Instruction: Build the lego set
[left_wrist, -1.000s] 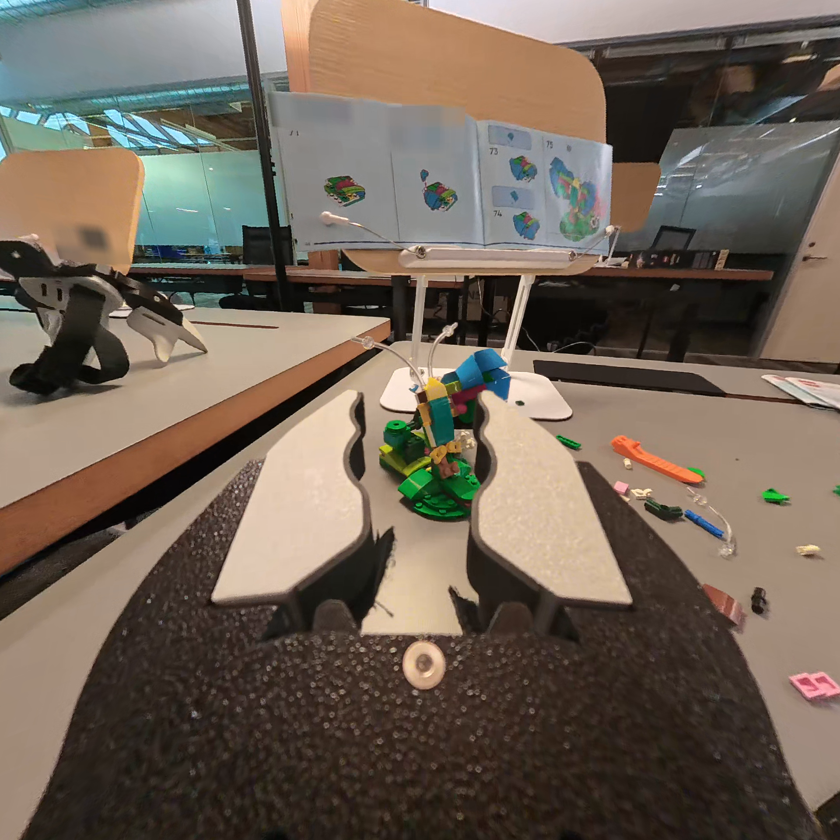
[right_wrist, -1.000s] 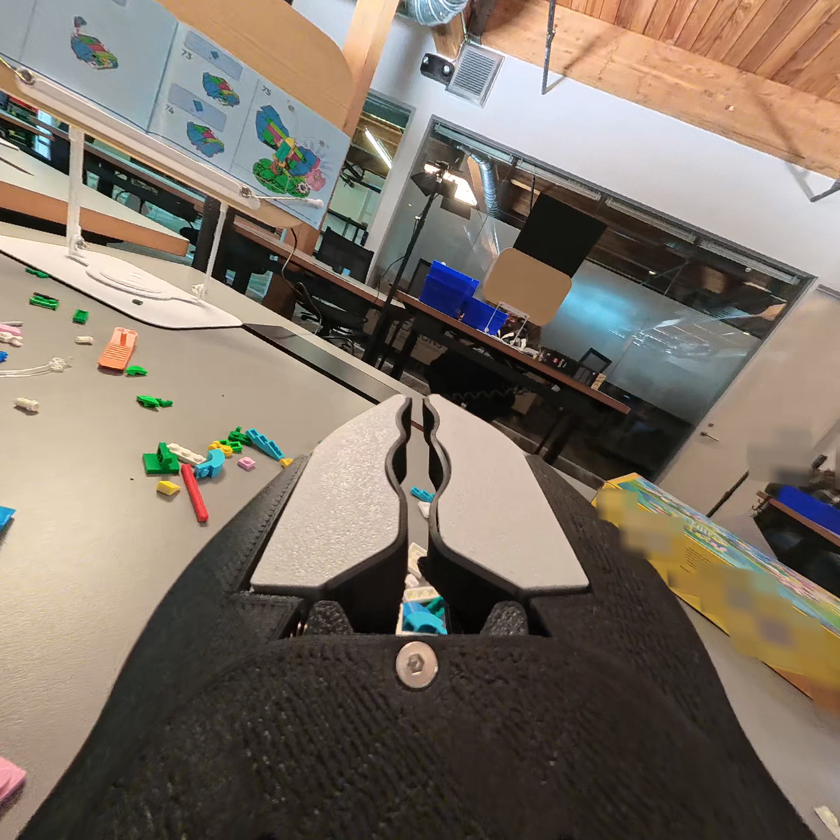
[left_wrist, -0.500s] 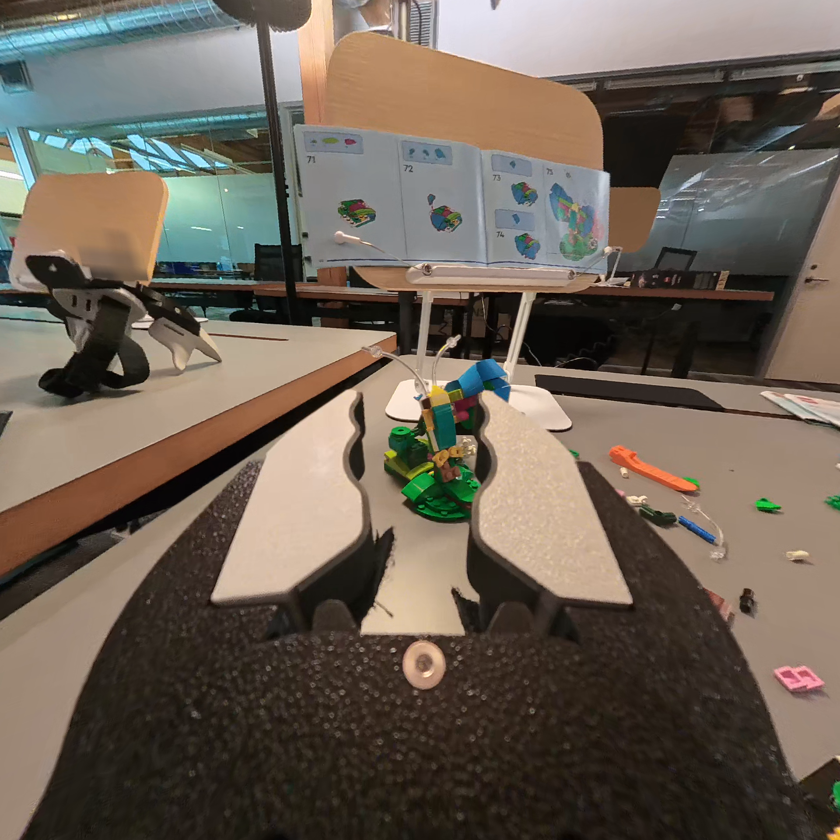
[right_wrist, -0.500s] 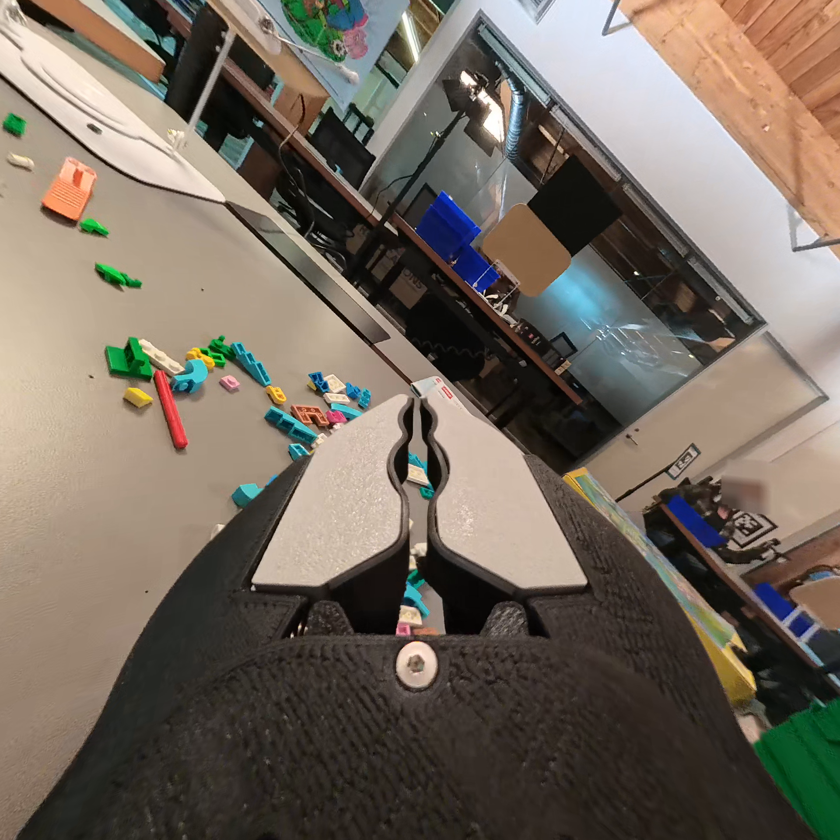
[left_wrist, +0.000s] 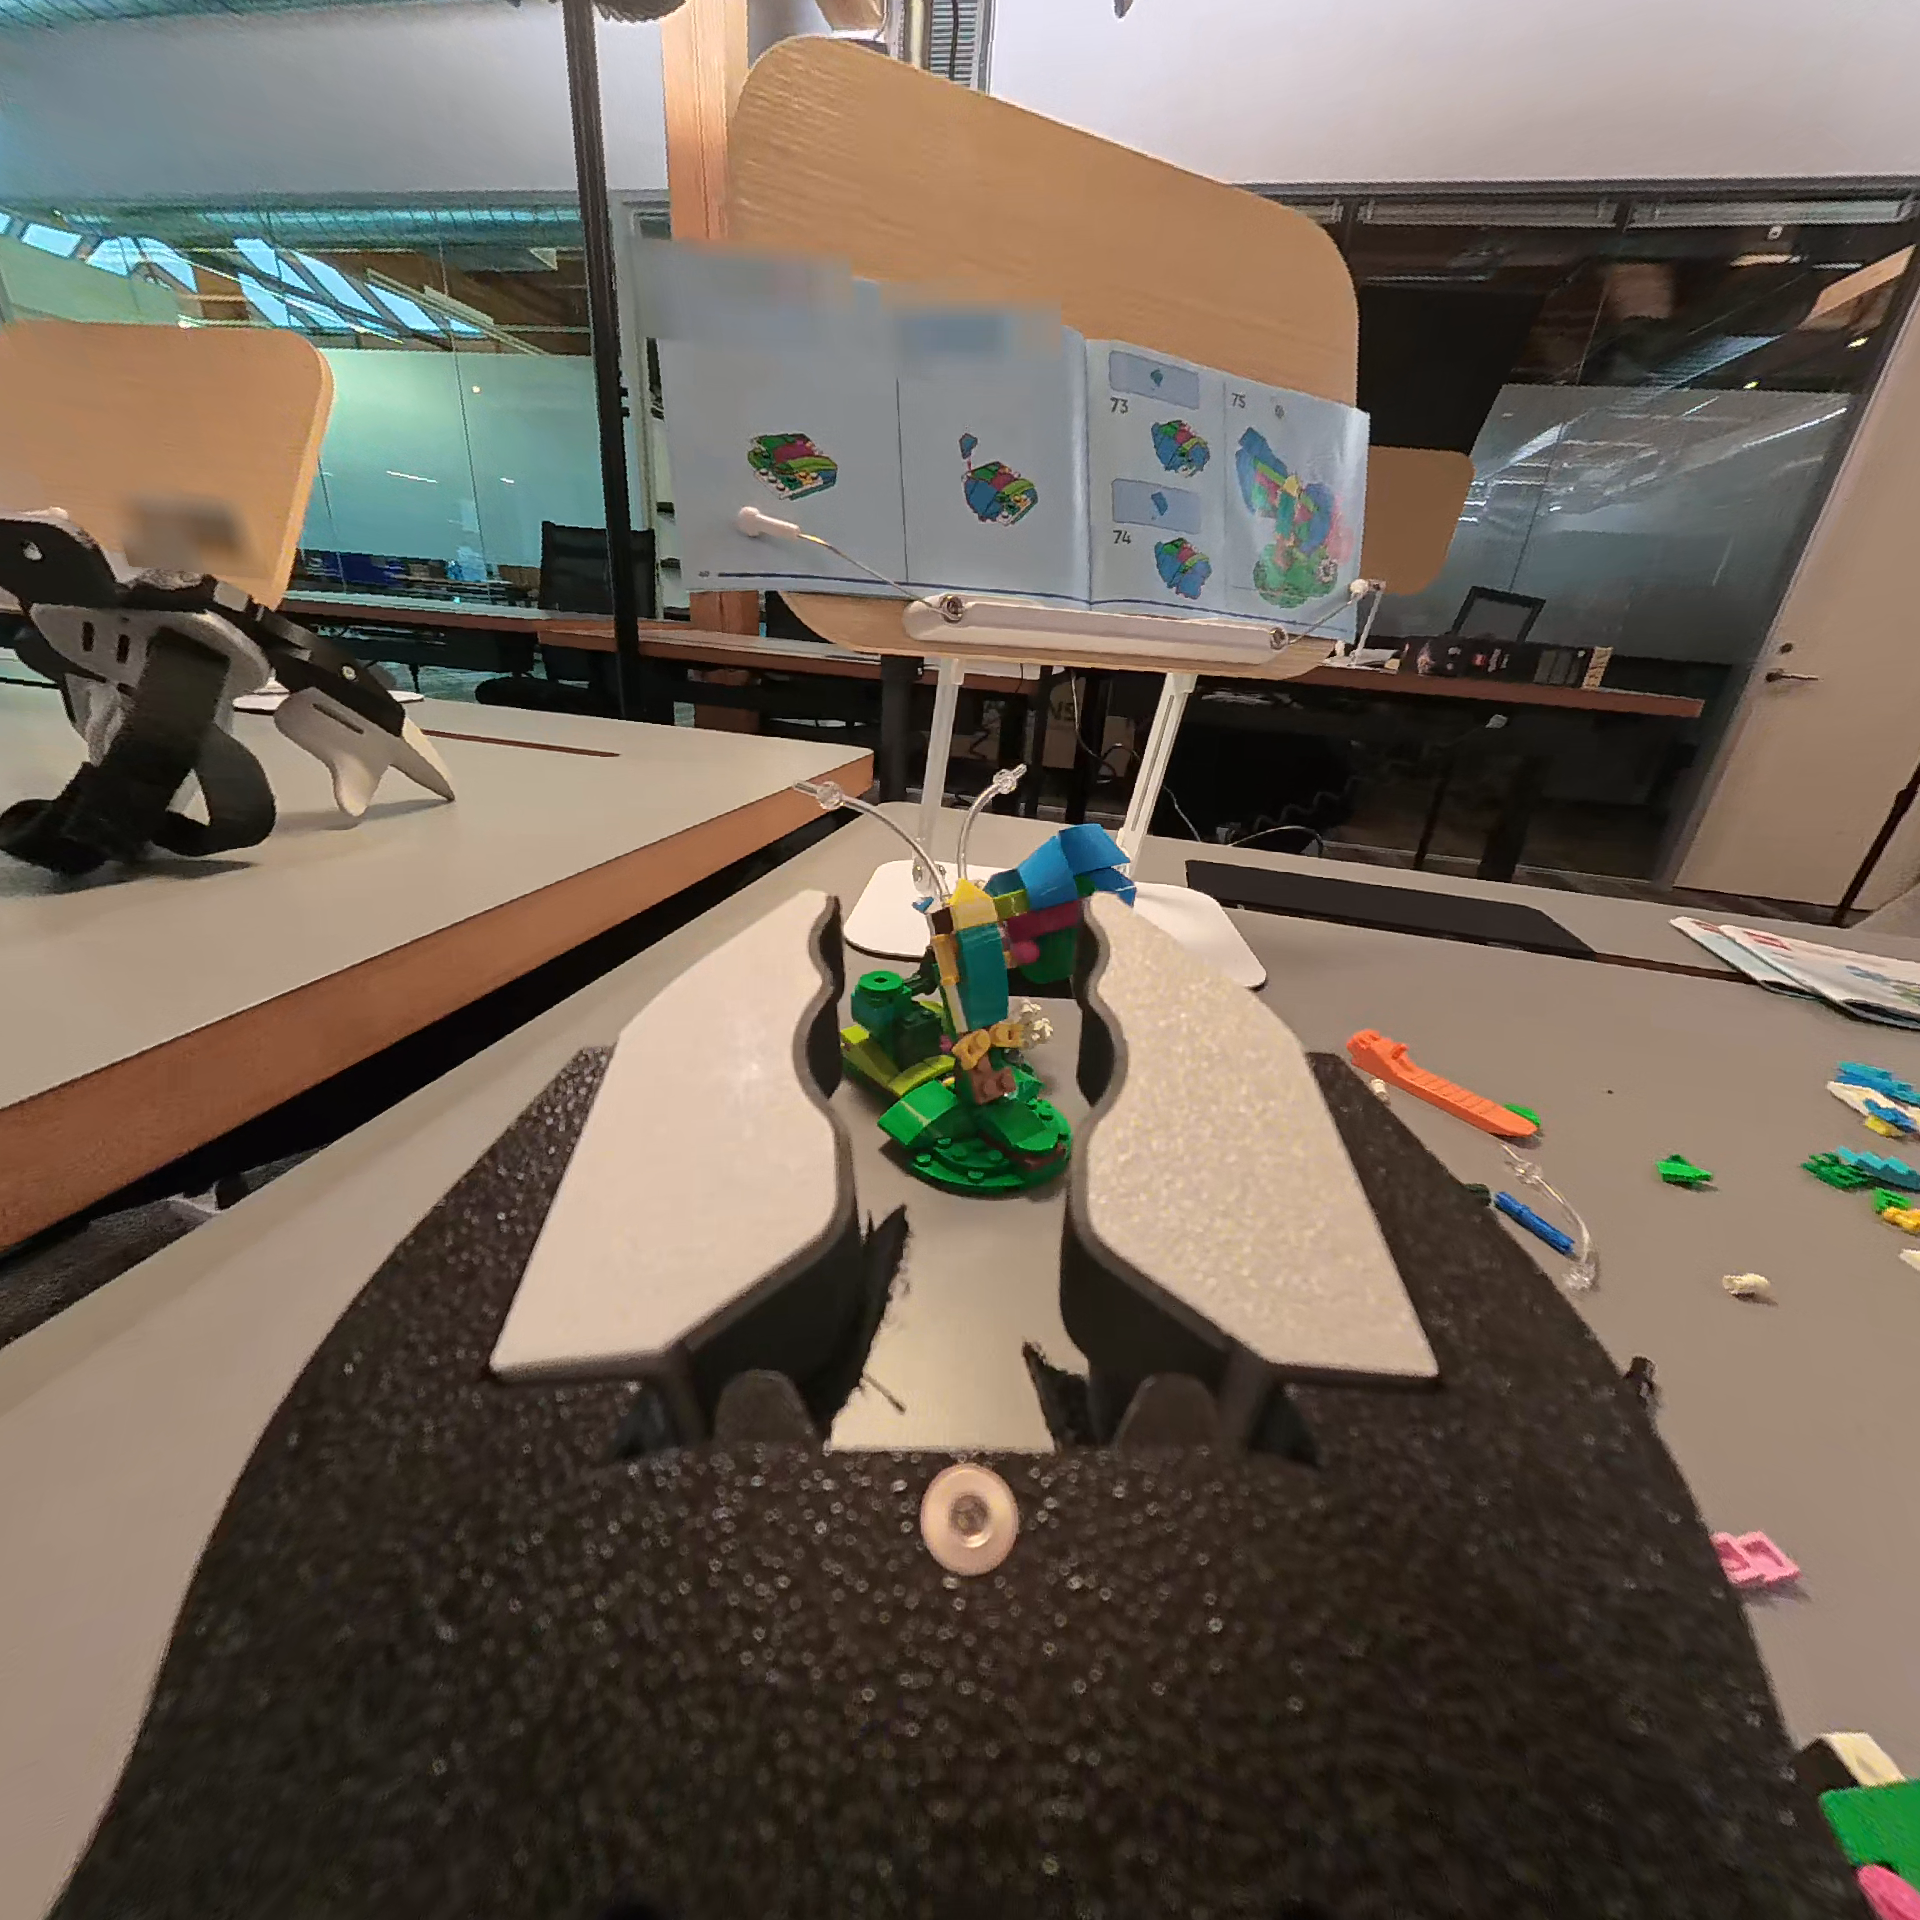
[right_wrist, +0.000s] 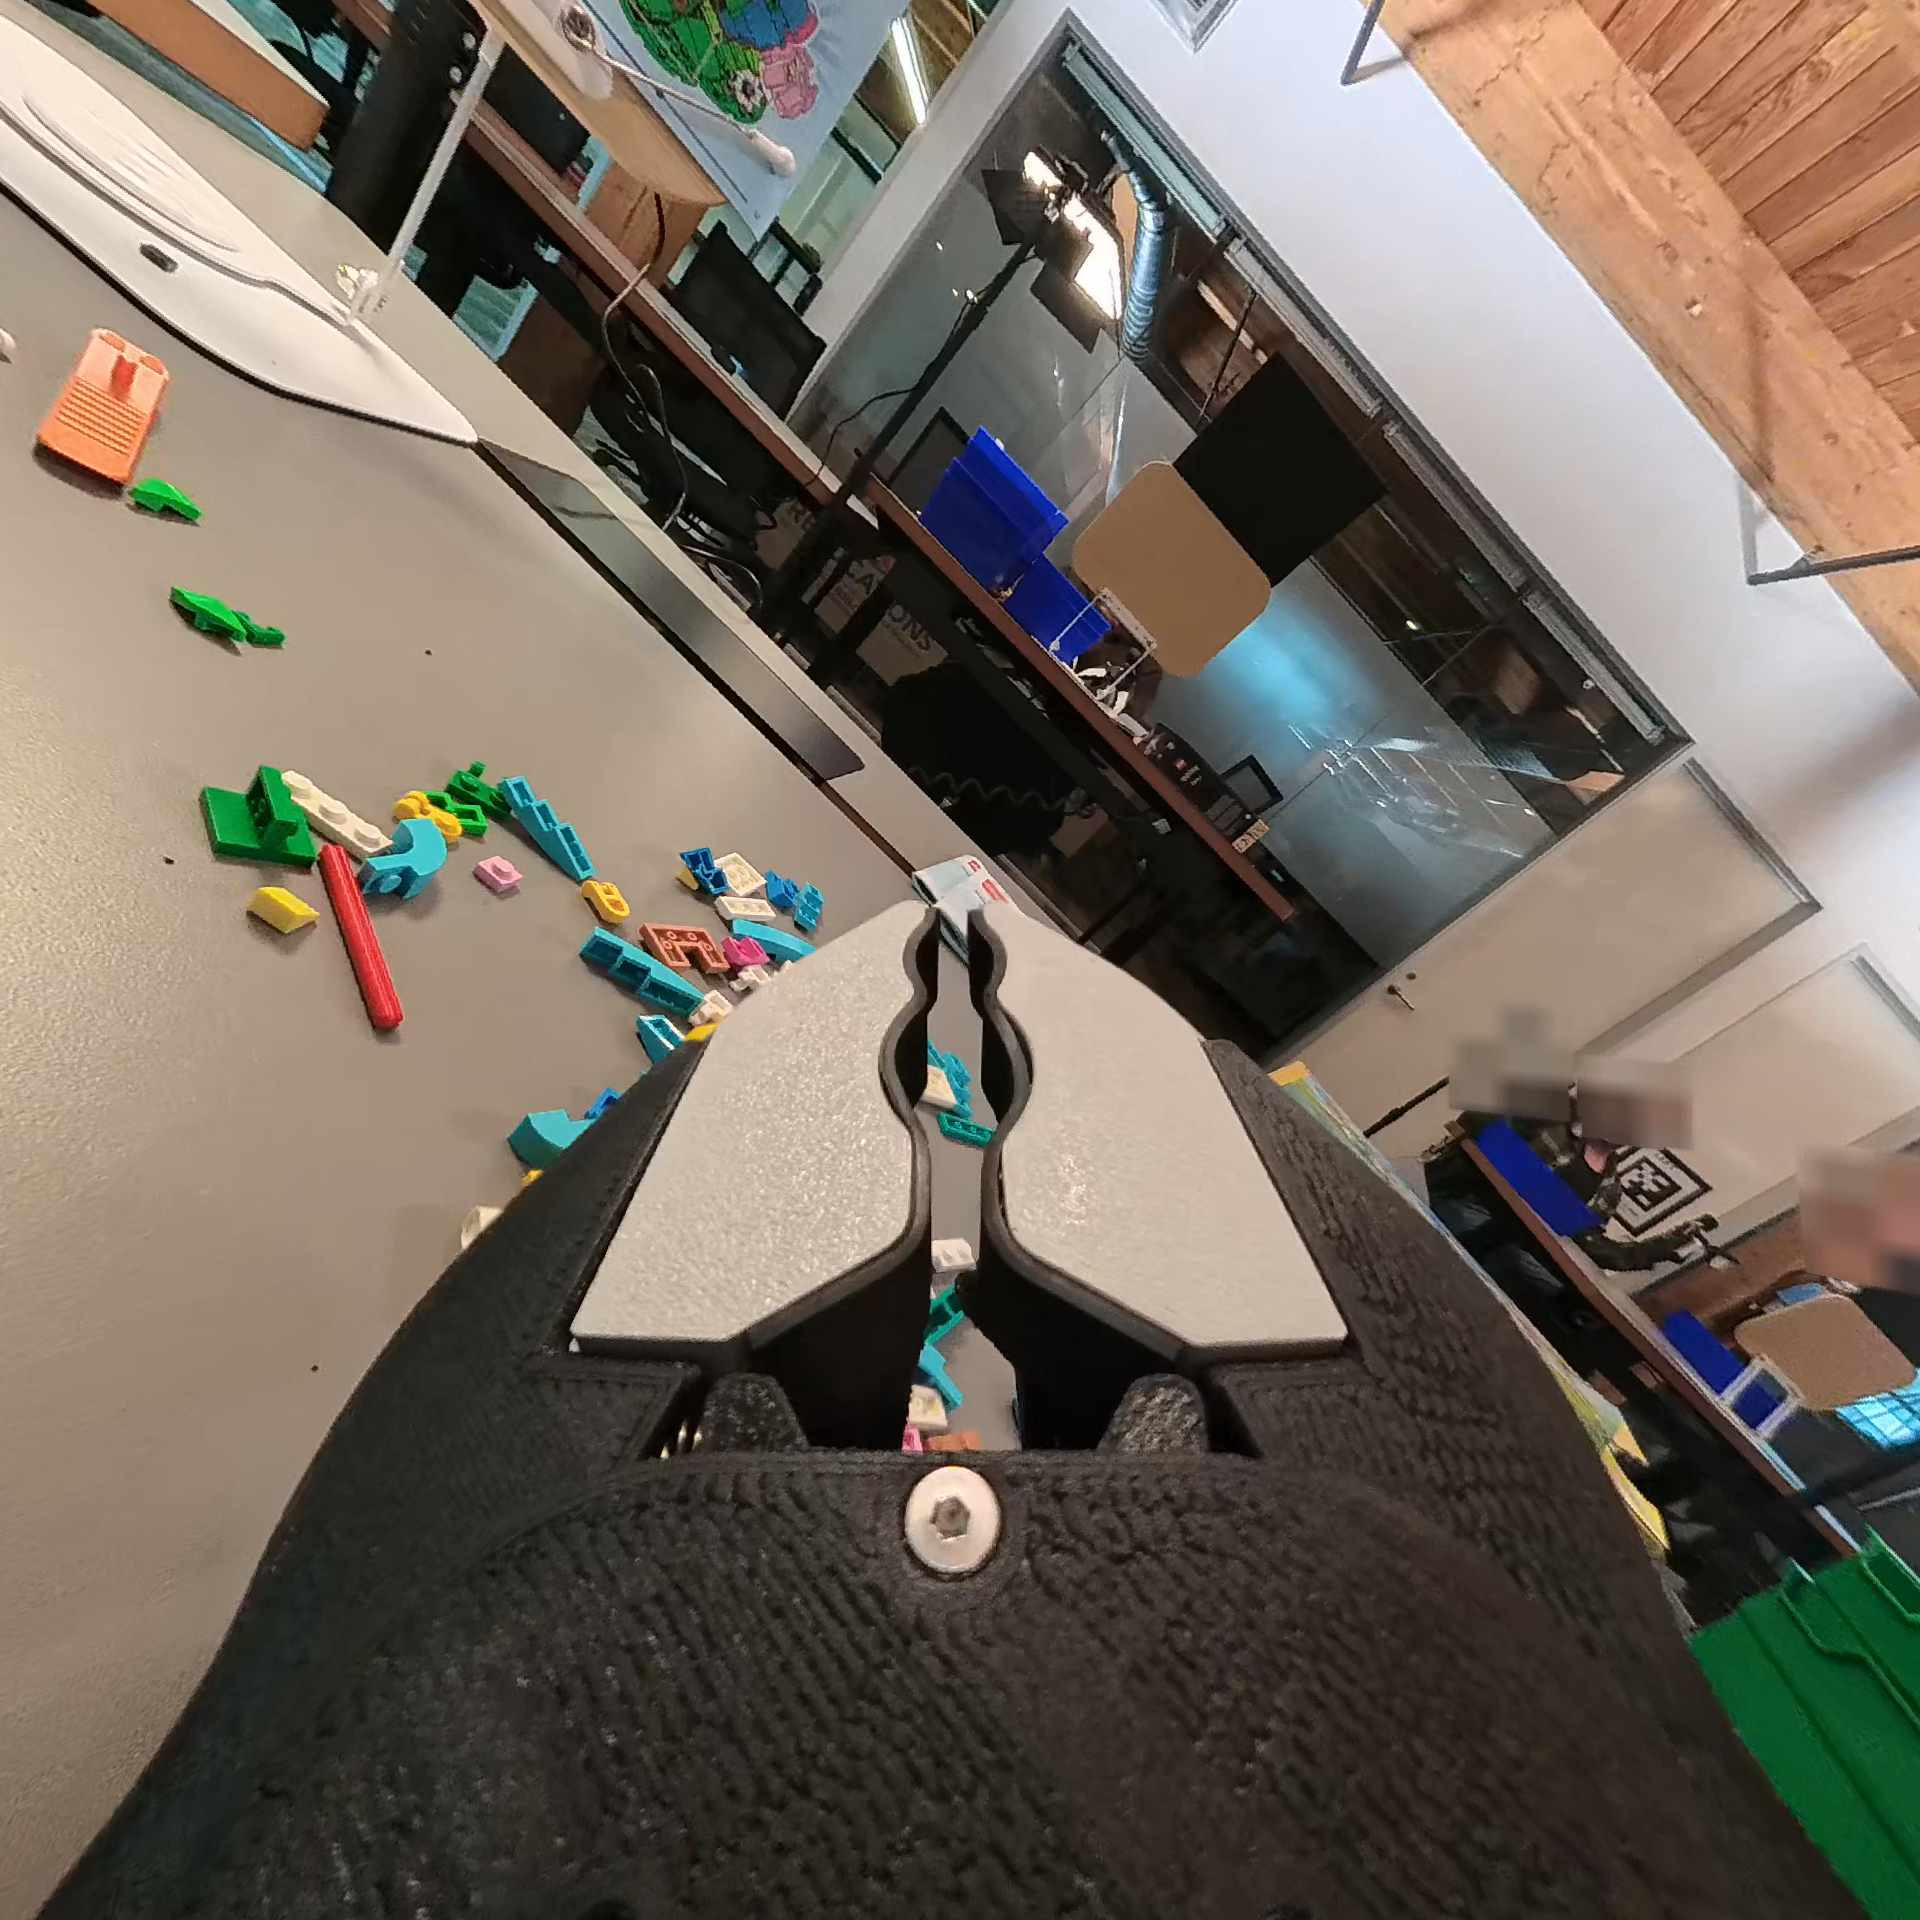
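Note:
A small lego model (left_wrist: 961, 1049) on a round green base, with blue and teal parts and clear antennae, stands on the grey table (left_wrist: 1351, 1299). My left gripper (left_wrist: 961, 914) is open, one finger on each side of the model, not gripping it. My right gripper (right_wrist: 953, 916) is shut with only a thin slit between its fingers and nothing in it. It hangs tilted over a scatter of loose lego pieces (right_wrist: 644, 945), among them a red rod (right_wrist: 358, 935) and a green plate (right_wrist: 255, 821). The open instruction booklet (left_wrist: 997, 478) sits on a stand behind the model.
An orange brick separator (left_wrist: 1439, 1086) lies right of the model and also shows in the right wrist view (right_wrist: 104, 405). The stand's white base (right_wrist: 208, 270) lies behind it. A spare gripper (left_wrist: 187, 686) rests on the neighbouring table. A green crate (right_wrist: 1818, 1714) is at the right. Spacing between my two grippers at the tips: around 45 cm. My left tips are about 35 cm from the red rod (right_wrist: 358, 935), my right tips only 12 cm.
My right gripper has rolled and dipped toward the loose pieces, staying shut. My left gripper has stayed open around the model, shifting only slightly.

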